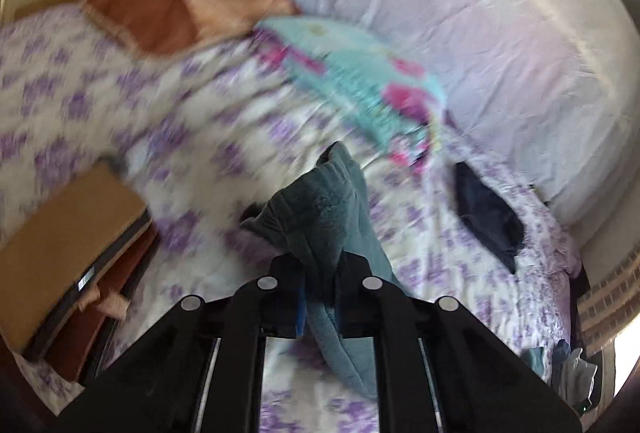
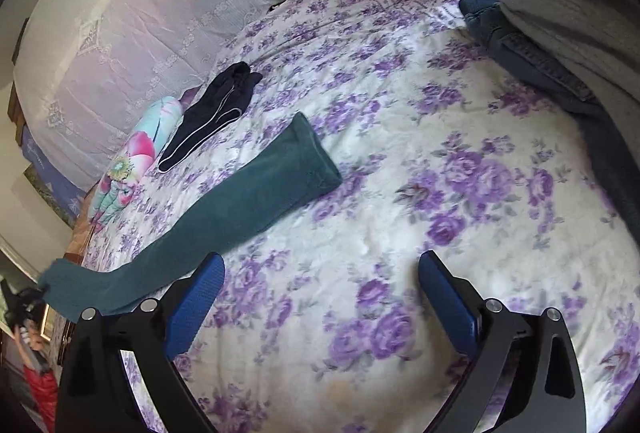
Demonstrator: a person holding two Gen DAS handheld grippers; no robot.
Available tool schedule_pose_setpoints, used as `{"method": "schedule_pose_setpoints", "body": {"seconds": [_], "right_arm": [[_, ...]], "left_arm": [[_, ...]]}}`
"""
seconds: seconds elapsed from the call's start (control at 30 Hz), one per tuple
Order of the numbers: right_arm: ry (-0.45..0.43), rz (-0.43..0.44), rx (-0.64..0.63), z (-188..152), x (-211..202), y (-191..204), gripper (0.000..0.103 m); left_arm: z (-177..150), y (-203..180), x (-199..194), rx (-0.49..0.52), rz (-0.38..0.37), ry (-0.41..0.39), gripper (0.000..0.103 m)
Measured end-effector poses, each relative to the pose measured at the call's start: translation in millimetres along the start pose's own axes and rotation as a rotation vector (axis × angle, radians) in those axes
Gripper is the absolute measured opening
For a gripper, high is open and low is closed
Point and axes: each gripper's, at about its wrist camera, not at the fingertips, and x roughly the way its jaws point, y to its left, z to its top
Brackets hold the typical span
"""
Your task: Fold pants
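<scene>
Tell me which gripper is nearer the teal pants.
Left. The left gripper is shut on the teal pants, holding one end. The right gripper hangs open over the floral bedspread, beside the pants, not touching.

Floral bed (image 2: 400, 173), teal pants (image 2: 256, 189), navy garment (image 2: 212, 117), jeans (image 2: 516, 49)

A bedspread (image 2: 400, 153) printed with purple roses on white covers the bed. A turquoise pillow (image 2: 136, 157) with pink flowers lies near the bed's far edge, just beside a dark navy garment (image 2: 208, 121) with white piping. Behind them hangs a pale lace-patterned cover (image 2: 132, 13). Blue jeans (image 2: 520, 49) lie under a light grey garment (image 2: 560, 5) (both at the bed's corner). The left wrist view, blurred, shows an orange cushion (image 1: 160, 17) and a tan board (image 1: 68, 245).
</scene>
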Motion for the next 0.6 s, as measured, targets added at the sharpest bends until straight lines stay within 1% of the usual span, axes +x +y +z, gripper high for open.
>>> {"method": "schedule_pose_setpoints", "body": {"seconds": [0.07, 0.13, 0.17, 0.23, 0.3, 0.33, 0.4, 0.47, 0.5, 0.53, 0.57, 0.6], "right_arm": [[0.019, 0.024, -0.01, 5, 5, 6, 0.098], [0.032, 0.052, 0.026, 17, 11, 6, 0.098], [0.03, 0.069, 0.065, 28, 15, 3, 0.098], [0.018, 0.082, 0.11, 50, 24, -1, 0.098], [0.03, 0.087, 0.121, 78, 43, -1, 0.098], [0.039, 0.081, 0.121, 85, 51, -1, 0.098], [0.061, 0.041, 0.089, 101, 74, 4, 0.095], [0.088, 0.01, 0.011, 107, 95, 15, 0.085], [0.123, -0.001, -0.037, 107, 107, 21, 0.059], [0.17, -0.006, -0.073, 104, 119, 27, 0.02], [0.188, -0.009, -0.083, 102, 123, 29, 0.014], [0.18, -0.001, -0.093, 101, 121, 32, 0.014]], "left_arm": [[-12, 20, 16, -0.04, 0.04, 0.036, 0.009], [-17, 33, 16, -0.064, 0.029, 0.046, 0.009], [-16, 37, 16, -0.076, 0.015, 0.053, 0.009], [-11, 38, 10, -0.083, -0.011, 0.058, 0.009], [-5, 34, 7, -0.073, -0.022, 0.053, 0.009], [-3, 31, 6, -0.063, -0.021, 0.049, 0.009], [0, 24, 6, -0.043, -0.007, 0.041, 0.009], [2, 19, 9, -0.024, 0.016, 0.041, 0.009], [3, 18, 12, -0.019, 0.026, 0.046, 0.009], [4, 16, 14, -0.018, 0.031, 0.051, 0.009], [7, 15, 17, -0.021, 0.034, 0.056, 0.009], [10, 13, 18, -0.022, 0.032, 0.06, 0.009]]}}
